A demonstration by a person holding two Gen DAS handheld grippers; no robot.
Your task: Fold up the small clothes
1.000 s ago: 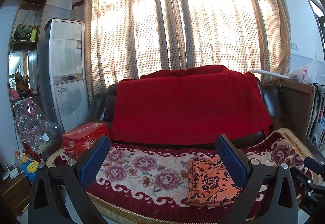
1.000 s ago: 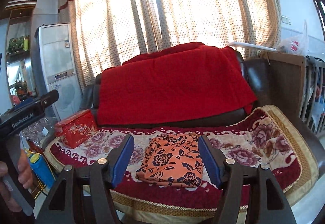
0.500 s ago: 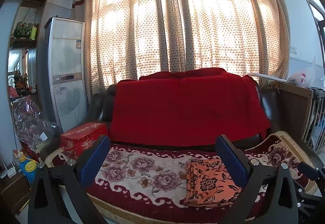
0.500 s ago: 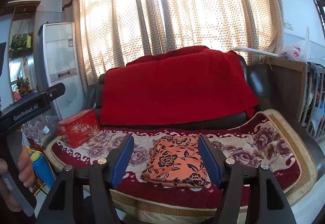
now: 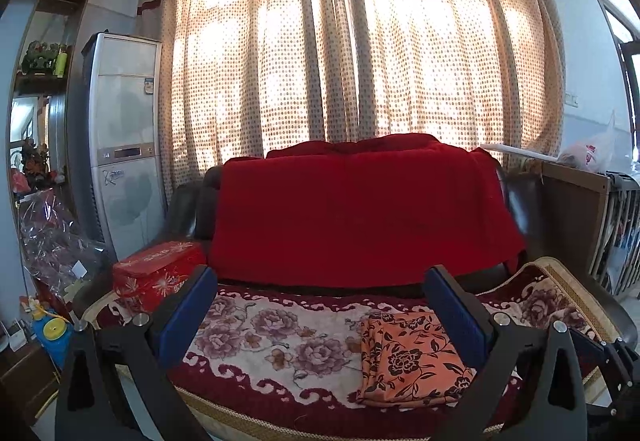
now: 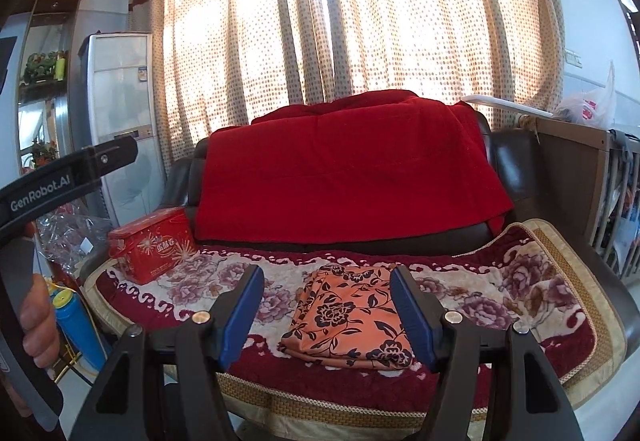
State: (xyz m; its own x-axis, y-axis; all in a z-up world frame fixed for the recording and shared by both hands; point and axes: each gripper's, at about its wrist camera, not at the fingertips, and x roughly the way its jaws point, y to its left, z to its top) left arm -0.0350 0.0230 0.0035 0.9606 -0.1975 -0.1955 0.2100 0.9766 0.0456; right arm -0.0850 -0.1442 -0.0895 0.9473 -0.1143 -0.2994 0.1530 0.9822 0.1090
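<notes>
An orange cloth with black flowers lies folded flat on the floral seat cover of a sofa. It also shows in the left wrist view, low and right of centre. My left gripper is open and empty, held back from the sofa. My right gripper is open and empty, in front of the cloth and apart from it. The left gripper's handle and the hand holding it show at the left of the right wrist view.
A red blanket drapes the sofa back. A red gift box stands on the seat's left end. A standing air conditioner and a blue bottle are left of the sofa. A wooden rail is to the right.
Both grippers have drawn back and risen a little from the sofa. The folded cloth has not moved. Both stay open.
</notes>
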